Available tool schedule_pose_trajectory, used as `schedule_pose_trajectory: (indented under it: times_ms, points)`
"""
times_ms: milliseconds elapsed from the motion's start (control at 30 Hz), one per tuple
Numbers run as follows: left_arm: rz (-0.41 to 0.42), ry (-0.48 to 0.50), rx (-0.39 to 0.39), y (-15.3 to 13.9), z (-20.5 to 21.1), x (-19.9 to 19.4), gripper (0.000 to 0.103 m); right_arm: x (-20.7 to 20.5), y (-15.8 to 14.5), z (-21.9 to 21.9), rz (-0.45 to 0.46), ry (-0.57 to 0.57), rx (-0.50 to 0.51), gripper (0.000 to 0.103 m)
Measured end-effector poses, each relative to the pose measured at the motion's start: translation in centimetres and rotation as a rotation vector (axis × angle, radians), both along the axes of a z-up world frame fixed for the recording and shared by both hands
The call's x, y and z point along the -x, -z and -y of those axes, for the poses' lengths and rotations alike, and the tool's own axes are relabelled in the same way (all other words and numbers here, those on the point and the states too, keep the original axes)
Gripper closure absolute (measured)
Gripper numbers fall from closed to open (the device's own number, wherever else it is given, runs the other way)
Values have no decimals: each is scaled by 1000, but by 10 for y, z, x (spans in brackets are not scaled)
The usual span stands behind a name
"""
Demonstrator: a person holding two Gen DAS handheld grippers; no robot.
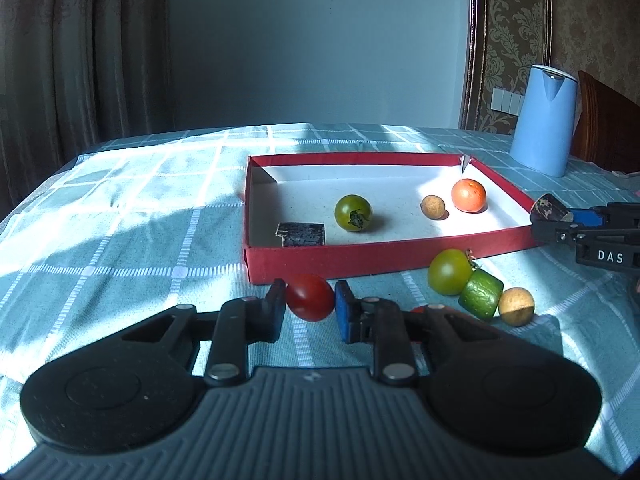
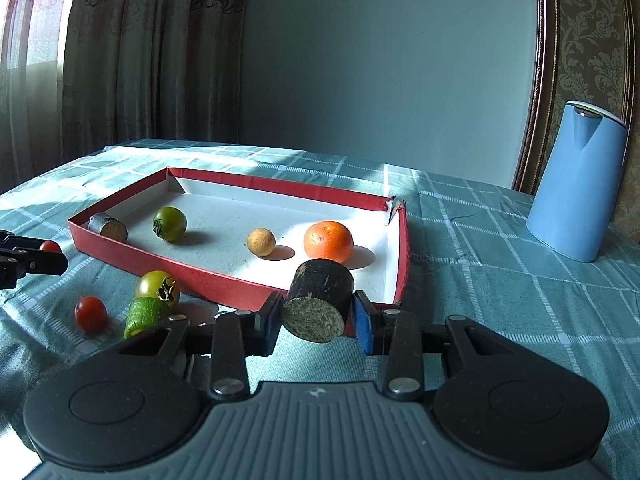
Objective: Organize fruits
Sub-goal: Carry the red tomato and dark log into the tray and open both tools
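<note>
Left gripper (image 1: 310, 304) pinches a small red cherry tomato (image 1: 310, 297); right gripper (image 2: 314, 316) pinches a dark cylindrical chunk (image 2: 318, 300) beside the red cardboard tray (image 2: 224, 282).

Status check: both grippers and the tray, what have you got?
Left gripper shut on red cherry tomato. Right gripper shut on dark cylinder piece, at red tray edge. Nothing blocking.

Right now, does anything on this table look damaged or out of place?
Yes. The red box's far right corner is torn open, and the flaps stick up apart. Fruit still lies outside it on the cloth: a green tomato, a green chunk and a tan ball.
</note>
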State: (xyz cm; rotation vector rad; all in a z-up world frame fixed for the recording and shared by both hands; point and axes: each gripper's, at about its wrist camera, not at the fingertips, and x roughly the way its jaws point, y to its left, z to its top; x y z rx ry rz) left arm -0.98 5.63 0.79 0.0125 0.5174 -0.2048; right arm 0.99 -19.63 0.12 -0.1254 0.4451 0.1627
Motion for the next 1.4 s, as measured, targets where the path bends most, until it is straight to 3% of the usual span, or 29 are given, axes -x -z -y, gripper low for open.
schedule_pose_trajectory:
  times_ms: [167,567,933,1233,1267,1300,1333,1400]
  points:
    - [1,1,61,-15,6,-20,80,-19,-10,3,14,33,30,67]
    - [-53,6,-6,-15,55,-82,80,-79,4,5,-111,71,37,67]
    - [-144,-23,-3,-2,55,-109,80,-102,13,-12,-181,36,63,68]
    - [-106,-66,-80,2,65,-122,79,-116,13,-15,-199,53,31,70]
    - [-103,-70,-89,3,66,-122,74,-118,14,-14,-206,48,26,70]
    - [-102,-76,-92,4,66,-122,60,-118,14,-14,-210,43,20,70]
    - [-98,-82,-91,5,66,-122,53,-118,14,-13,-211,41,14,70]
    - [-92,-91,-97,5,64,-122,48,-117,13,-13,-214,30,11,69]
